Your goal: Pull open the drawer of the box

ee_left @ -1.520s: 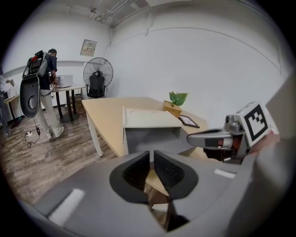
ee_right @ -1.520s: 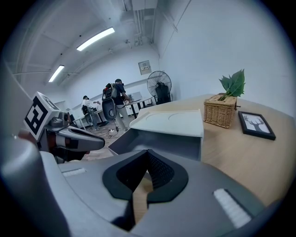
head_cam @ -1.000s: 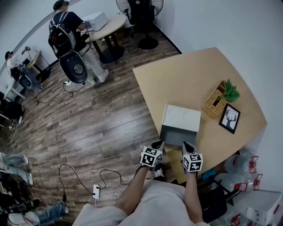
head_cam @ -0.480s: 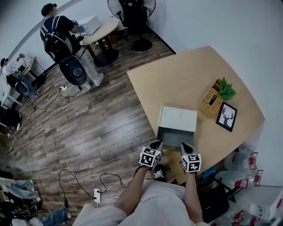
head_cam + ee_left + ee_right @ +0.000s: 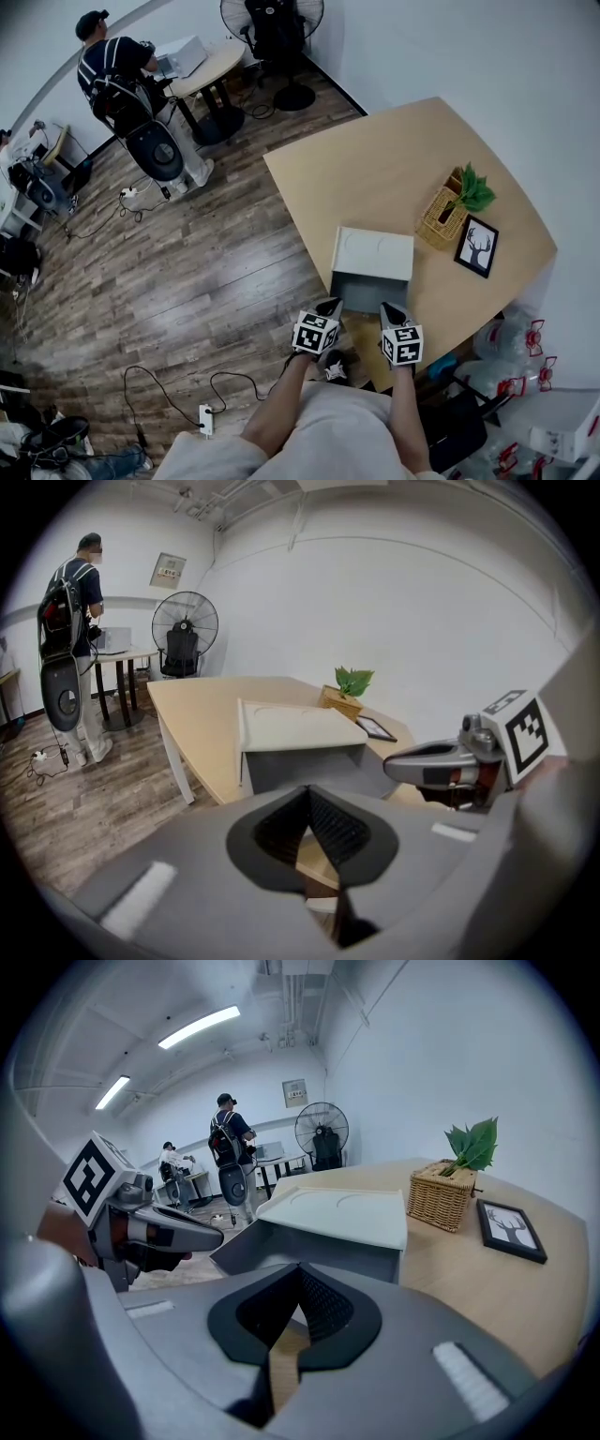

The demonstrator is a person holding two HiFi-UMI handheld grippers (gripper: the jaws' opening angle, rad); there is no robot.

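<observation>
Both claws, the left gripper [image 5: 330, 307] and the right gripper [image 5: 389, 310], have their jaws closed on nothing, low centre of the head view. Just above them the box [image 5: 375, 251] sits at the table's [image 5: 394, 159] near edge, grey drawer [image 5: 370, 291] facing them. It looks light, rigid and apt to slide, so I would grip the drawer's top lip. Only the gripper views show its front without a visible handle.

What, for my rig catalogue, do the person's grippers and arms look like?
The left gripper and right gripper both have grey bodies and black textured jaws, and each carries a white cube printed with black square markers. The person wears a light-coloured shirt; the forearms are uncovered.
</observation>
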